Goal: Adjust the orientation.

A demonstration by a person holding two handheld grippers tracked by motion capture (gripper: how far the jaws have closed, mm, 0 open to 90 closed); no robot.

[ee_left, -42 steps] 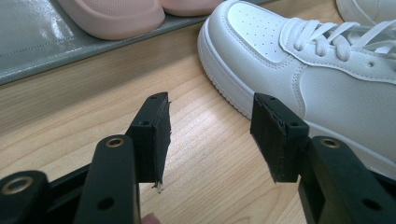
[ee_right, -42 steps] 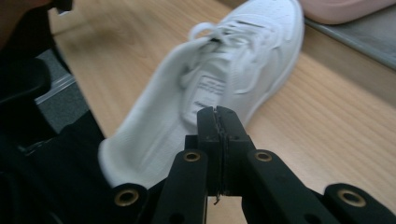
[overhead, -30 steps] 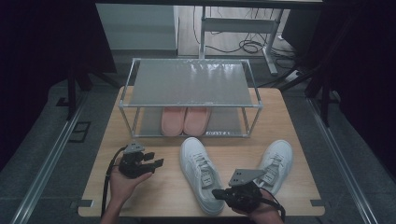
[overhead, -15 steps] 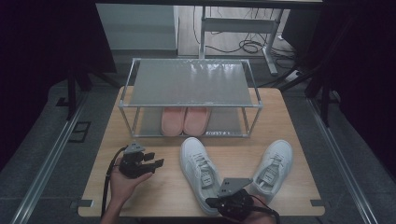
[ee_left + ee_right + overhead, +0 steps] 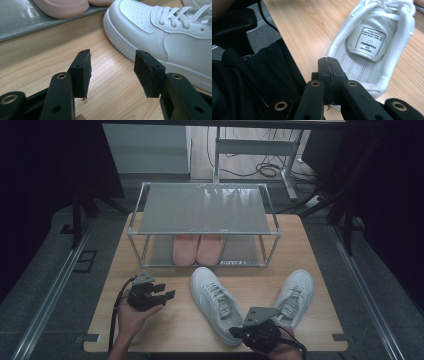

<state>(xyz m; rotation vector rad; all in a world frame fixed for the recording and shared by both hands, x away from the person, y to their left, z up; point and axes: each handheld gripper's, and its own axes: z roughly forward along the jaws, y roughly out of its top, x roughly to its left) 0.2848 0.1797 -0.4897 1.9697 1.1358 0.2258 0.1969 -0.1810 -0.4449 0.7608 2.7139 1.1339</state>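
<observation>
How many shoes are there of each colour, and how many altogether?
White sneakers: 2, one in the middle of the table, one to its right.
Pink slippers: 2, one and one side by side on the rack's bottom shelf.
Total: 4 shoes.

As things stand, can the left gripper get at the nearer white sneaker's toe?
Probably yes: the left gripper is open, aimed at the white sneaker, with bare table between them.
</observation>
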